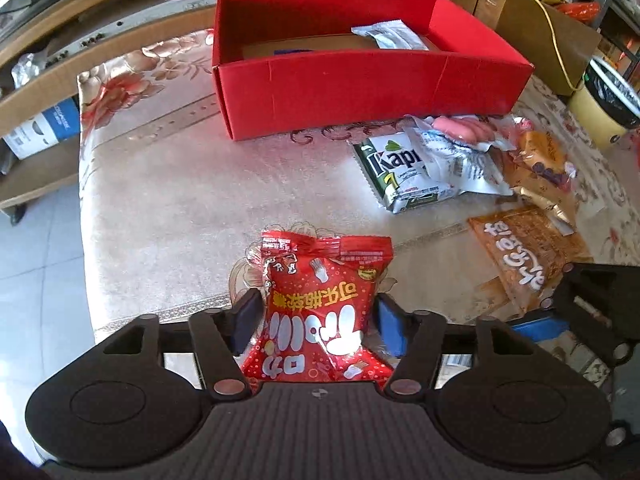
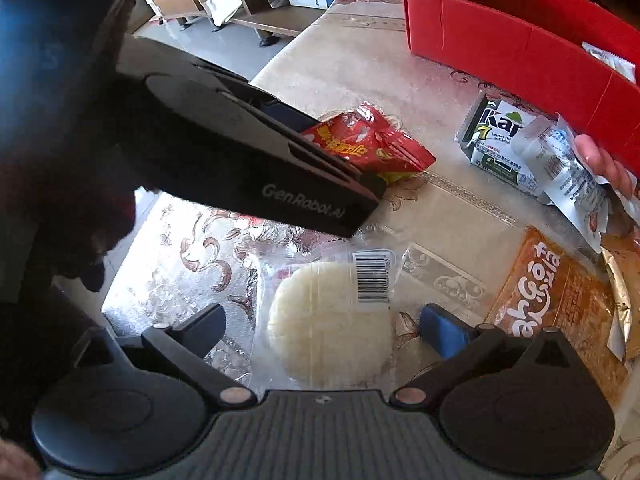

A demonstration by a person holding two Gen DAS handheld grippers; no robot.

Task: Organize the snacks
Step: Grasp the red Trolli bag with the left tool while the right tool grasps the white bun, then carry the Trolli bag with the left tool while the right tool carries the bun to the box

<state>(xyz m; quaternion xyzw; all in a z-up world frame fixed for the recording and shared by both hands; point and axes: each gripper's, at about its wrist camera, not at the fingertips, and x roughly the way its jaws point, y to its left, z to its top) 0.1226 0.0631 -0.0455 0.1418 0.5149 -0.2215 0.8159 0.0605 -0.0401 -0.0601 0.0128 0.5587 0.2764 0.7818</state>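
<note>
Pinching a red candy packet point(image 1: 320, 312) between its 2 blue-padded fingers point(image 1: 390, 326), the left gripper point(image 1: 316, 320) holds it over the near edge of the floral tablecloth point(image 1: 168, 200). The right gripper point(image 2: 324, 332) hovers with fingers spread wide on either side of a clear-wrapped rice cake point(image 2: 328, 324) lying flat on the cloth, not touching it. Just right of that lies an orange snack bag point(image 2: 560, 300). Farther out, a green-and-white Kapi wafer pack point(image 1: 400, 172) sits partly under a silver-white wrapper point(image 1: 460, 160) and a pink sausage pack point(image 1: 464, 128). Beyond them stands the open red box point(image 1: 360, 88), with 1 silver packet point(image 1: 388, 34) inside.
</note>
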